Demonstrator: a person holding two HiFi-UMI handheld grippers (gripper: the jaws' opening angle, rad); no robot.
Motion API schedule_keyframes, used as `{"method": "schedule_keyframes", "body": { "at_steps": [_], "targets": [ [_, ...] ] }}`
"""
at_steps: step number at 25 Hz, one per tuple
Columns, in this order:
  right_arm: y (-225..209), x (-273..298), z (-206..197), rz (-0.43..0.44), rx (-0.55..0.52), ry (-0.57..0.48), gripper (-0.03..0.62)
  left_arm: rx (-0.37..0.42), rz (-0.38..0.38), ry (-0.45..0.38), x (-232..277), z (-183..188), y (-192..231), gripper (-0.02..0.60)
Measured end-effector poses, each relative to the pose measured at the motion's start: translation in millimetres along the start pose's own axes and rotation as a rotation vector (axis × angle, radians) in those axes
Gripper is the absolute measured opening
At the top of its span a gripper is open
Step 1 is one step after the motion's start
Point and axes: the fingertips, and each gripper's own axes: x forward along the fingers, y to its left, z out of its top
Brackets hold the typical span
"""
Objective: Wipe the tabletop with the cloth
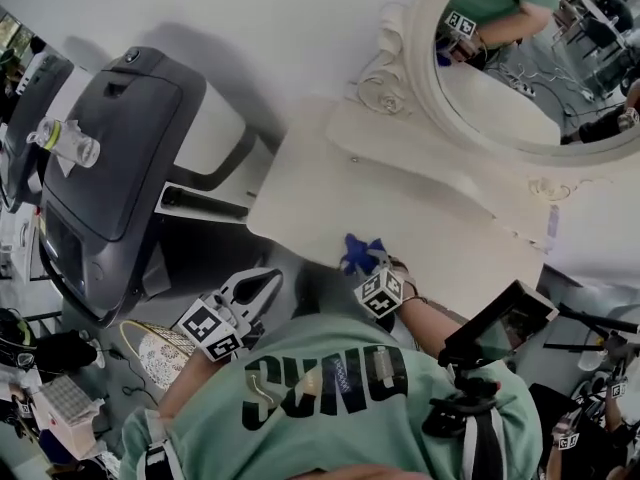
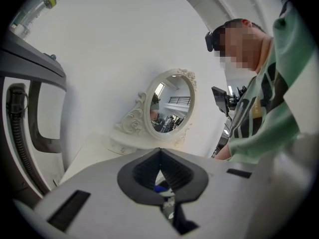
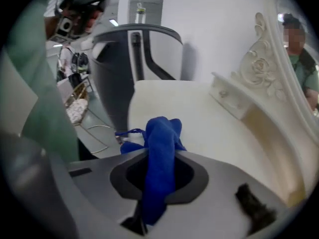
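Right gripper [image 3: 160, 159] has its fingers clamped on the blue cloth [image 3: 163, 133] at the tabletop [image 1: 400, 203] edge, lower middle of the head view, left gripper [image 2: 159, 156] fingers closed on nothing, so next is probably pressing down and sweeping.

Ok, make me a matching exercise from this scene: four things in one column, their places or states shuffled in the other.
Things:
1. blue cloth
2. oval mirror in an ornate white frame
3. clear plastic bottle
4. left gripper

Places or states:
A. jaws together, nothing held
B. on top of the dark grey machine
C. clamped in the right gripper
D. at the back of the cream tabletop

Pairs: 1-C, 2-D, 3-B, 4-A.
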Motion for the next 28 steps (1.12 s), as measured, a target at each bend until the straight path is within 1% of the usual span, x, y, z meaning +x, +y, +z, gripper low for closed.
{"method": "schedule_keyframes", "body": {
  "at_steps": [2, 6, 8, 9, 10, 11, 13, 15, 16, 18, 20, 24, 26, 28],
  "targets": [
    [30, -5, -7, 0.09, 0.001, -0.014, 0.06, -0.001, -0.013, 0.004, 11, -4, -11, 0.005],
    [43, -10, -15, 0.214, 0.017, -0.013, 0.06, 0.002, -0.042, 0.016, 30, -9, -29, 0.005],
    [39, -13, -18, 0.247, 0.039, -0.032, 0.06, 0.002, -0.044, 0.019, 34, -11, -35, 0.005],
    [25, -14, -19, 0.233, 0.076, -0.057, 0.06, 0.003, -0.044, 0.019, 35, -11, -38, 0.003],
    [2, -13, -18, 0.195, 0.131, -0.088, 0.06, 0.007, -0.044, 0.018, 36, -10, -39, 0.005],
    [-31, -12, -18, 0.136, 0.195, -0.115, 0.06, 0.013, -0.042, 0.017, 35, -8, -40, 0.005],
    [-109, -9, -19, -0.029, 0.295, -0.136, 0.06, 0.02, -0.031, 0.015, 32, -6, -37, 0.004],
    [-182, -7, -24, -0.201, 0.332, -0.116, 0.06, 0.017, -0.013, 0.016, 26, -5, -33, 0.005],
    [-211, -5, -27, -0.27, 0.337, -0.097, 0.06, 0.014, -0.006, 0.017, 24, -4, -31, 0.005],
    [-249, -1, -32, -0.36, 0.35, -0.06, 0.061, 0.012, 0.004, 0.02, 19, -4, -29, 0.005],
    [-268, 5, -36, -0.41, 0.387, -0.042, 0.06, 0.014, 0.014, 0.024, 14, -4, -26, 0.003],
    [-286, 9, -38, -0.504, 0.508, -0.063, 0.061, 0.011, 0.036, 0.029, 5, -3, -16, 0.005],
    [-288, 9, -37, -0.529, 0.505, -0.05, 0.06, 0.009, 0.041, 0.028, 2, -4, -13, 0.005],
    [-276, 10, -37, -0.51, 0.45, -0.017, 0.06, 0.007, 0.042, 0.025, 1, -5, -13, 0.005]
  ]
}}
